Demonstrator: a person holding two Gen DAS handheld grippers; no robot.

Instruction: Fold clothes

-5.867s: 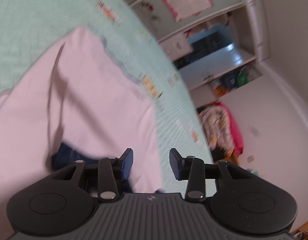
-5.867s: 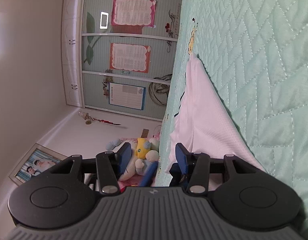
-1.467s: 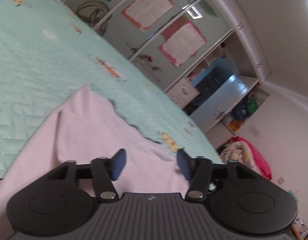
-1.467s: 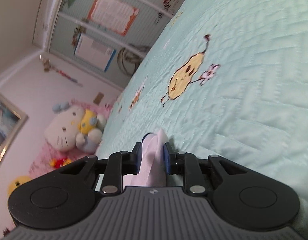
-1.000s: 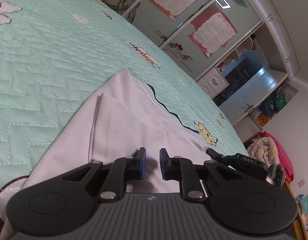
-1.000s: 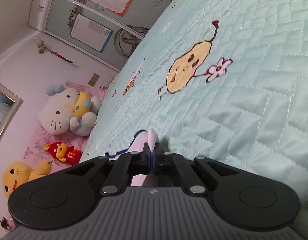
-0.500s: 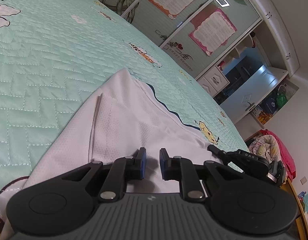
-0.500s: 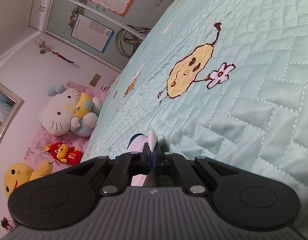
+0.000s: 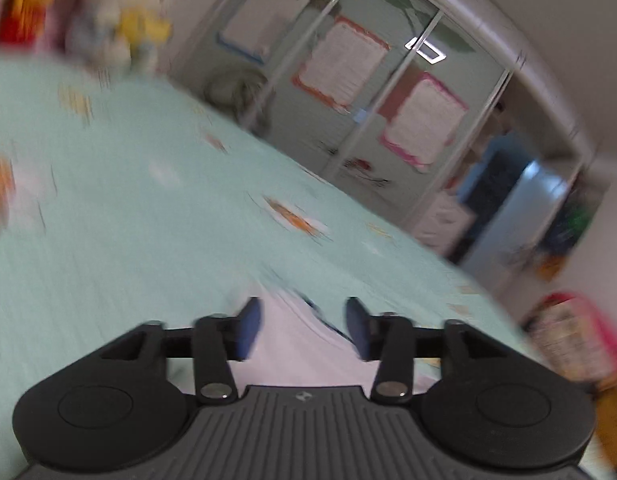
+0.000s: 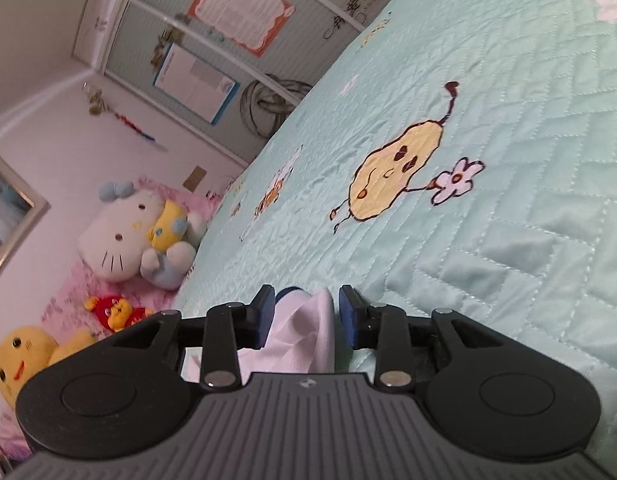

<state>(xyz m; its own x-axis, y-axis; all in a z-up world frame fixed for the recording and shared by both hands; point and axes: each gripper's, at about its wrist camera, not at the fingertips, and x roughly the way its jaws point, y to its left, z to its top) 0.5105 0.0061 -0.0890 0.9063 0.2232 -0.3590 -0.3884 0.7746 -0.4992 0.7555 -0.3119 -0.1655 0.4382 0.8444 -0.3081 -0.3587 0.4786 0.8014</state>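
A pale pink garment with dark blue trim (image 9: 296, 340) lies on the mint quilted bedspread (image 9: 128, 240). The left wrist view is blurred. My left gripper (image 9: 302, 330) hovers above the garment with its jaws opening, and the cloth lies below them, free of the pads. In the right wrist view a bunched corner of the same garment (image 10: 304, 328) stands between the blue pads of my right gripper (image 10: 306, 312). Those jaws are opening too, and the pads stand apart from the fold.
The bedspread (image 10: 508, 160) bears cartoon prints. Plush toys (image 10: 136, 236) sit on a pink cover beyond the bed's left edge. Wardrobe doors with posters (image 9: 348, 68) stand behind the bed. A pile of pink and red clothes (image 9: 568, 336) lies to the right.
Both grippers have opened and let go of the garment. My left gripper has lifted and tilted up, so more of the wardrobe and toys shows. The right gripper has stayed in place.
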